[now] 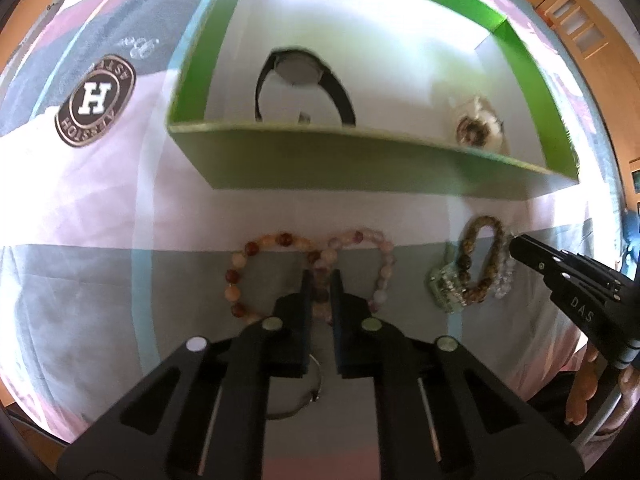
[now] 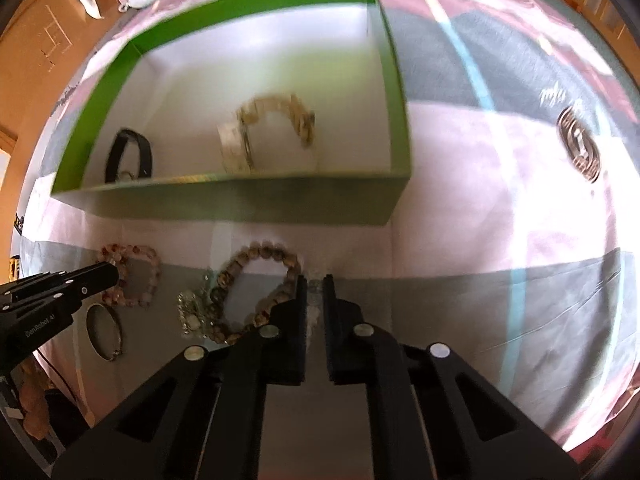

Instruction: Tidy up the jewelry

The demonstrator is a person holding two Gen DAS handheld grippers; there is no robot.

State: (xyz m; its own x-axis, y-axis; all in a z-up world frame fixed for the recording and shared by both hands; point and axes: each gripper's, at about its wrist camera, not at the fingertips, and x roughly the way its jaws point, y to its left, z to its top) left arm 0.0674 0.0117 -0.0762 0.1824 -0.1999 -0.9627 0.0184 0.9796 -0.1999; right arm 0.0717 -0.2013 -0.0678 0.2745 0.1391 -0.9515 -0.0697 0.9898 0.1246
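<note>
On a bedspread (image 1: pixel 100 208), the left gripper (image 1: pixel 320 280) has its fingers clamped on a pale pink bead bracelet (image 1: pixel 384 256), beside an amber bead bracelet (image 1: pixel 240 264). The right gripper (image 2: pixel 316 284) has its fingers closed on a clear bead bracelet (image 2: pixel 314 308), next to a brown bead bracelet (image 2: pixel 256 256). Just beyond, a green box (image 1: pixel 320 168) holds a black watch (image 1: pixel 304 68).

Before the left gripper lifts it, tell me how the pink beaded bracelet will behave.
The pink beaded bracelet is a loop of separate round beads, so it will probably sag limp from the left gripper. Its smooth, glossy beads may slip between the narrow fingers. It touches the orange-brown beaded bracelet, which might get nudged.
</note>
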